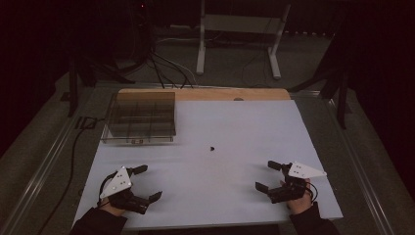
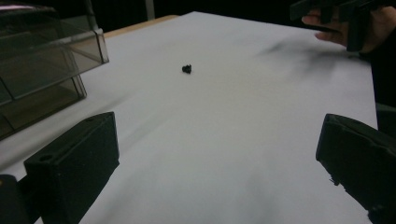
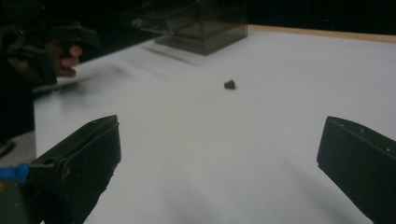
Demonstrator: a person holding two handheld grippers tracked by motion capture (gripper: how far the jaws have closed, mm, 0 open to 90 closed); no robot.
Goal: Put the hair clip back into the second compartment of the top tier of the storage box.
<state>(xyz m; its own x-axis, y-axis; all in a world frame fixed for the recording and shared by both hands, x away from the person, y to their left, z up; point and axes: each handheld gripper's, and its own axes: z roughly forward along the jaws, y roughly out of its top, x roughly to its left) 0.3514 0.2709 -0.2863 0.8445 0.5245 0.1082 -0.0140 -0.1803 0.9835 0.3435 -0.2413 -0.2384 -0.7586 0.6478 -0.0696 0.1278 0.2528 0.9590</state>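
A small black part (image 1: 212, 148) lies alone near the middle of the white table top (image 1: 235, 122); it also shows in the left gripper view (image 2: 187, 69) and the right gripper view (image 3: 229, 85). My left gripper (image 1: 147, 183) rests at the near left, open, with nothing between its jaws. My right gripper (image 1: 267, 176) sits at the near right, also open and empty. Both point toward the table's middle, well short of the part. The jaws stand wide apart in each gripper view (image 2: 215, 158) (image 3: 217, 163).
A clear smoky plastic box with compartments (image 1: 139, 117) stands at the far left of the table (image 2: 42, 60) (image 3: 196, 23). A wooden strip (image 1: 230, 94) runs along the far edge. Cables and a white stand (image 1: 240, 34) lie on the floor beyond.
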